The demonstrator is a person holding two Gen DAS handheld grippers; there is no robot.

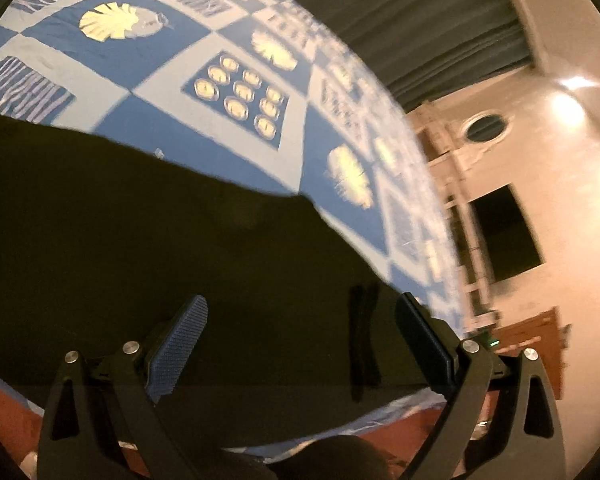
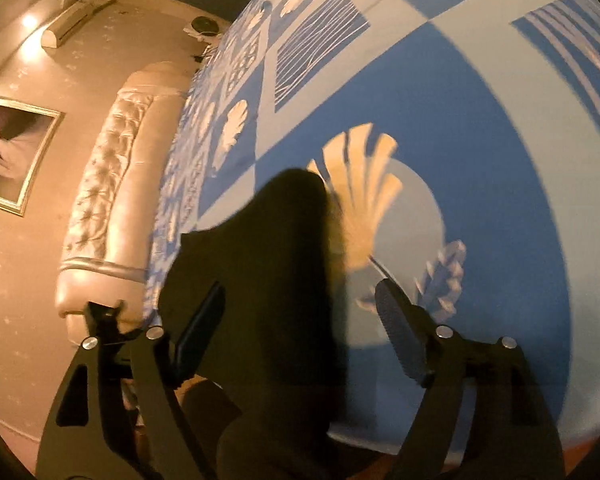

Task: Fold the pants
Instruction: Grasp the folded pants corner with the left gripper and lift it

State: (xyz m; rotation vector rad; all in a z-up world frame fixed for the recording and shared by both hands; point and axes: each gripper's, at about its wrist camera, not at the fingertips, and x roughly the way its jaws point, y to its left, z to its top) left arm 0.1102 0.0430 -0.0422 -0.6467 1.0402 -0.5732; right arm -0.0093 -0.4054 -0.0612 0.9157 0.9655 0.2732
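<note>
Dark pants lie flat on a bed under a blue and white patterned cover. They fill the lower left of the left wrist view, and two dark cords lie on them. My left gripper hovers open over the cloth near the bed's near edge, holding nothing. In the right wrist view a narrower end of the pants runs up between the fingers of my right gripper. That gripper is open: the right finger stands apart from the cloth and the left one overlaps its edge without pinching.
A cream tufted headboard borders the bed on the left of the right wrist view, below a framed picture. Dark curtains, a dark screen and wooden furniture stand beyond the bed. Red-brown floor shows below the bed's edge.
</note>
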